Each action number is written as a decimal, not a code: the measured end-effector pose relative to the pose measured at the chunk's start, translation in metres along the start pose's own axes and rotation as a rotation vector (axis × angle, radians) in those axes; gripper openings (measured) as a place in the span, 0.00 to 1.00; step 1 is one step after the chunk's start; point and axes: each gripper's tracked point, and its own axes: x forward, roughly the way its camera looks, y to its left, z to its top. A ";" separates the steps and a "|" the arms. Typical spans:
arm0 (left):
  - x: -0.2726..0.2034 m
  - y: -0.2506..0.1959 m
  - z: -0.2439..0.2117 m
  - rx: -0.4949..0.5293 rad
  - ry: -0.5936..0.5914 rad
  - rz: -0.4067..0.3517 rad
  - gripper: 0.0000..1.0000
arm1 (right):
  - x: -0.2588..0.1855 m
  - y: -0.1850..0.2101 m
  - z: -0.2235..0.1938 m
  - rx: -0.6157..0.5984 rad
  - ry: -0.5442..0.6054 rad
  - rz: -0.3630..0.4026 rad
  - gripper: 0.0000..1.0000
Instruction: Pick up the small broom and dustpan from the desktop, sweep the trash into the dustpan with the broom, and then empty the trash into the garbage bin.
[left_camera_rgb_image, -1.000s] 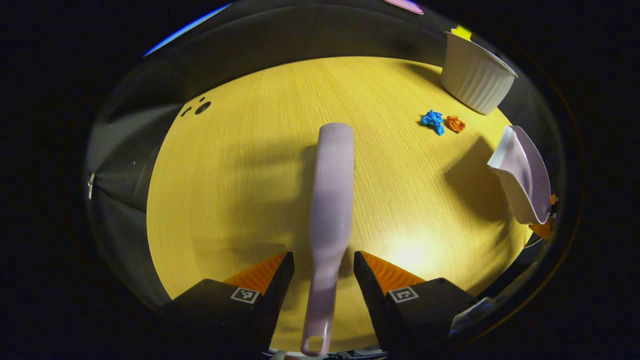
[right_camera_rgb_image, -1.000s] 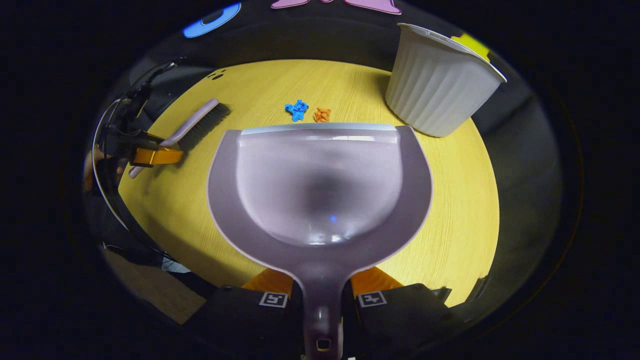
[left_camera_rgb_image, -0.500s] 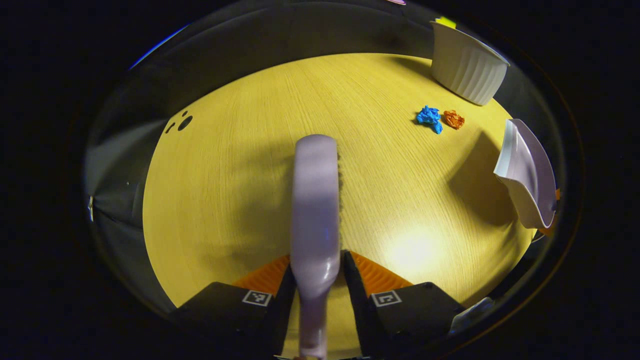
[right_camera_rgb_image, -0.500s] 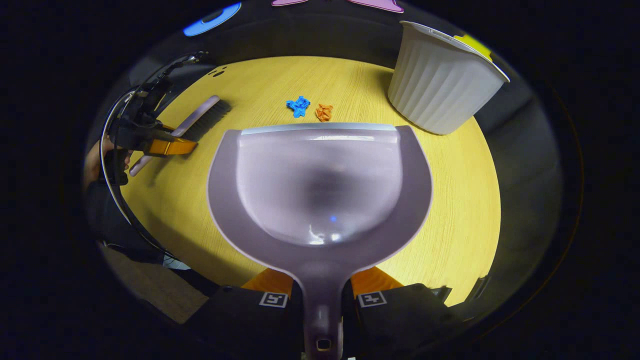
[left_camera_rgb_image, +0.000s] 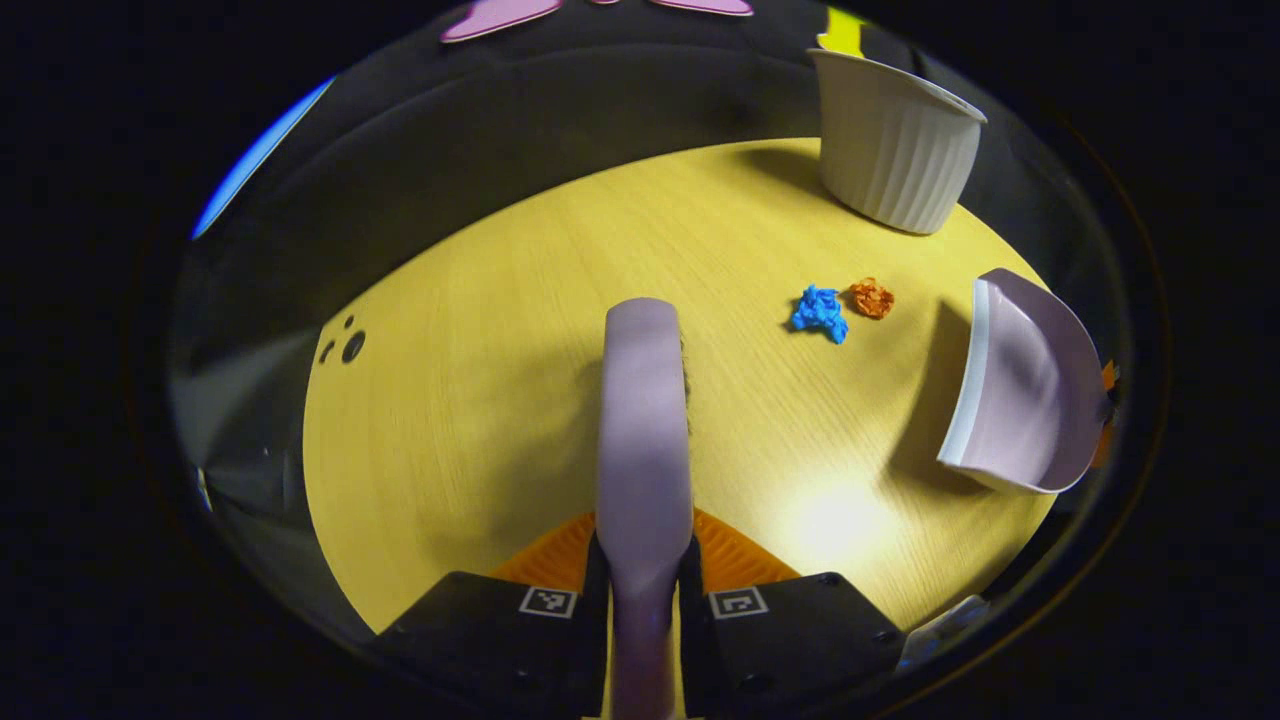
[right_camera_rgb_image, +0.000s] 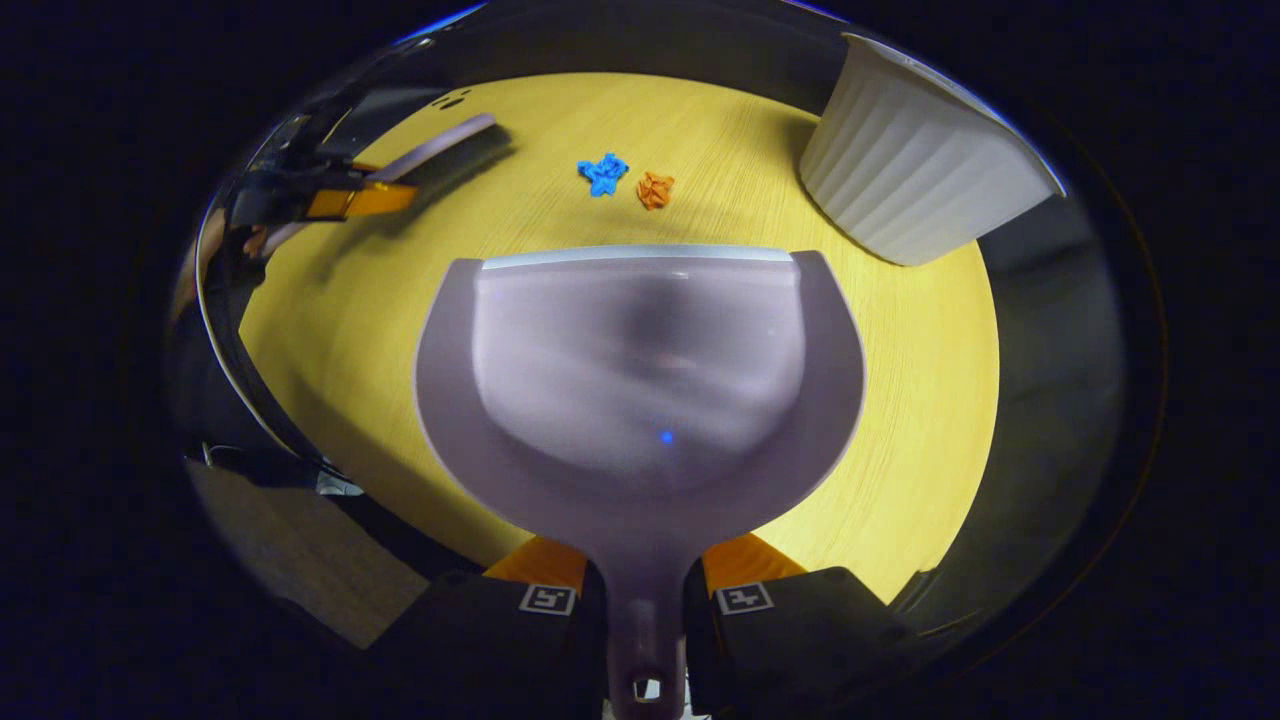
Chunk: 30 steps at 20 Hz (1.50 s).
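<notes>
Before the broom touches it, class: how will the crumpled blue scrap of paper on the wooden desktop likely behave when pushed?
The crumpled blue paper scrap looks small and loosely wadded, so probably very light; bristles may flick it rather than slide it. Its irregular shape suggests tumbling, not rolling far. It lies close beside the crumpled orange paper scrap, so one stroke would likely move both.

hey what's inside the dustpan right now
Nothing that I can see: the dustpan bowl looks bare. The blue scrap and orange scrap lie on the desktop beyond its front lip.
</notes>
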 end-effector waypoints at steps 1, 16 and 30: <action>0.003 -0.004 0.010 0.020 -0.003 -0.005 0.34 | 0.001 -0.002 -0.002 -0.009 0.025 0.005 0.31; 0.045 -0.083 0.079 0.288 -0.078 -0.190 0.35 | 0.014 -0.012 0.002 -0.047 0.105 0.032 0.36; -0.027 -0.203 0.036 0.400 -0.008 -0.669 0.36 | 0.021 -0.025 0.002 -0.125 0.049 0.035 0.32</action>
